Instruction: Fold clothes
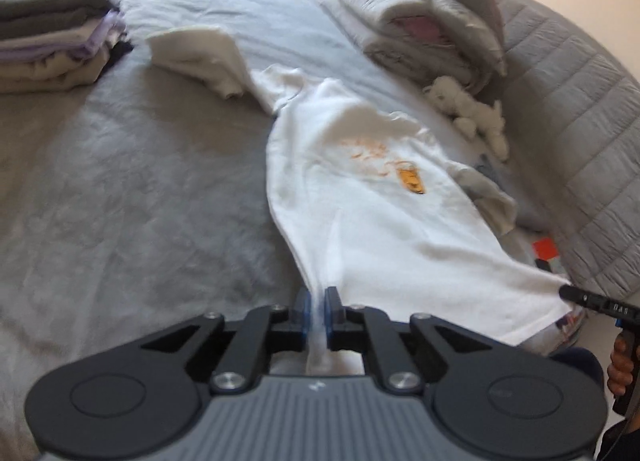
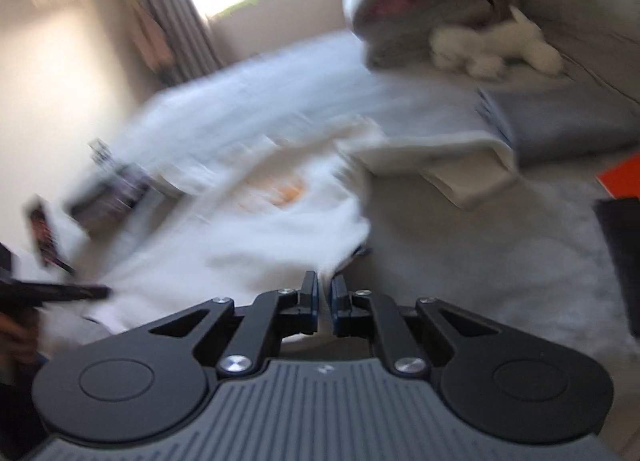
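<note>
Across the middle of the left wrist frame, a white T-shirt (image 1: 360,197) with an orange print lies stretched over the grey bed (image 1: 132,189), its hem pulled toward the bottom edge. The left claw (image 1: 318,311) is clamped on a bunched corner of that hem, fabric running between its blue pads. At the lower right edge, the right claw (image 1: 568,293) meets the shirt's other corner; in its own blurred view the right claw (image 2: 324,293) has its jaws nearly together at the cloth's edge, and I cannot tell whether they pinch it. A stack of folded clothes (image 1: 56,37) sits upper left, a white plush toy (image 1: 468,113) right of centre.
</note>
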Motion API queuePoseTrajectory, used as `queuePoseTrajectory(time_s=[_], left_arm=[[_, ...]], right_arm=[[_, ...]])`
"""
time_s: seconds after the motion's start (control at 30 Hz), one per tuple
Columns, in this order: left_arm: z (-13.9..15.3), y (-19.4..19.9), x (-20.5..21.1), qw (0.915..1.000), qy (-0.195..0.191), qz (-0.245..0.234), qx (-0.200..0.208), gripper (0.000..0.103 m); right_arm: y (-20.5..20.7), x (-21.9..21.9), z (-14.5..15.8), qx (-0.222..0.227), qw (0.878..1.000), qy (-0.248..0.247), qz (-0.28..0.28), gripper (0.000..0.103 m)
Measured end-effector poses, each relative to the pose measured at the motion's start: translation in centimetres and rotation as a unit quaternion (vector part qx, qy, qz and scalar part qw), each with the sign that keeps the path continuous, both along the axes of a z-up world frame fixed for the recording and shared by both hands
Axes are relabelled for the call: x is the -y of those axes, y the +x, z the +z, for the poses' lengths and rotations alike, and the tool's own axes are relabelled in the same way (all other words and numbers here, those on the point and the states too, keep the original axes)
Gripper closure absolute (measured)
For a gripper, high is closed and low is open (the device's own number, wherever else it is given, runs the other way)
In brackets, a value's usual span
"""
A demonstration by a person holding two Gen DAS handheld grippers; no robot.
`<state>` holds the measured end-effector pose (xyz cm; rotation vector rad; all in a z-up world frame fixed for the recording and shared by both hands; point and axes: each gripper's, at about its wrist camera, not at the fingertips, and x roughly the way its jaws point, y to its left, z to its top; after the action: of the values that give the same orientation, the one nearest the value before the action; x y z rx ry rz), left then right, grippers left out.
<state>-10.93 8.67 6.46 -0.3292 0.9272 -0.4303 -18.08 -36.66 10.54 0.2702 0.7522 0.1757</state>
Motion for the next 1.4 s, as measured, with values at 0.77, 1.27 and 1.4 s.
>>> queuePoseTrajectory(time_s=[0.77,1.27,1.4], left_arm=[[0.2,17.8,2.8,0.9808,0.132,0.106,0.096,0.049],[-1.8,21.0,1.6,0.9782,0.124,0.120,0.115,0.059],[-1.5,21.0,1.7,0.9801,0.112,0.107,0.124,0.083]], right_arm=[[20.8,-0.3,-3.2,-0.011,0.997,-0.075,-0.029,0.038],[32.0,-3.3,-7.2,-0.029,0.986,-0.166,0.020,0.038],[34.0,-3.8,-7.9,-0.040,0.986,-0.159,0.023,0.038]])
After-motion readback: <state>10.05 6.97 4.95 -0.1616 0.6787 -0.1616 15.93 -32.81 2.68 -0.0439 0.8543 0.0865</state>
